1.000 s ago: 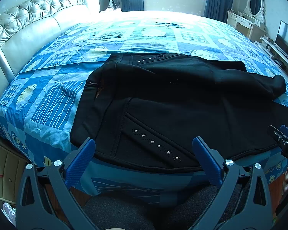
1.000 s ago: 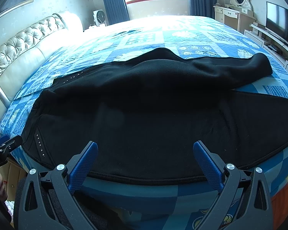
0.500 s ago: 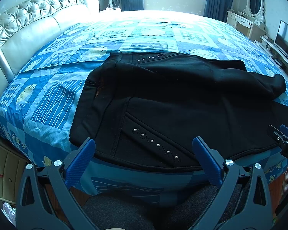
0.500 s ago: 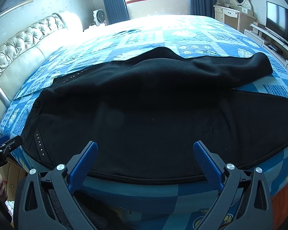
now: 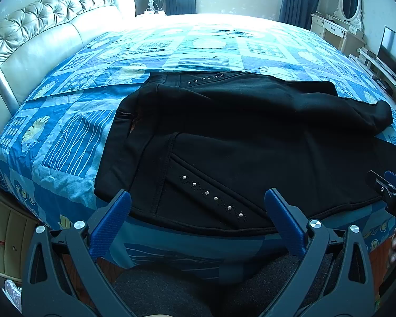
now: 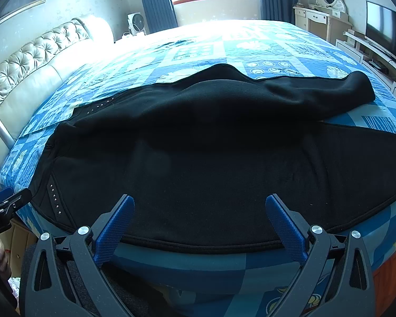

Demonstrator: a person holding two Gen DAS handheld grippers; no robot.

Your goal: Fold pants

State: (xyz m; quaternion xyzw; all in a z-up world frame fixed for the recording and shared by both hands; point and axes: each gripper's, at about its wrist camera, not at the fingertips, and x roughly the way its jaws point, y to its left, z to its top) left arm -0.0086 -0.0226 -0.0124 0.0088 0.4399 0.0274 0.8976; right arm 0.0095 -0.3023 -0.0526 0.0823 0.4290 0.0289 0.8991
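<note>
Black pants (image 5: 237,137) with small silver studs lie spread on a blue patterned bed (image 5: 74,142), waist toward the left and legs running right; they also fill the right wrist view (image 6: 211,163). The far leg is bunched, its end at the right (image 6: 356,89). My left gripper (image 5: 198,206) is open and empty, hovering over the near edge of the pants by the studded pocket. My right gripper (image 6: 199,211) is open and empty over the near hem further right. Each gripper shows at the edge of the other's view.
A tufted cream headboard (image 5: 39,34) lines the left side. A white dresser with an oval mirror (image 6: 322,13) and a TV (image 6: 382,26) stand at the right. A fan (image 5: 155,0) and a curtained window sit behind the bed.
</note>
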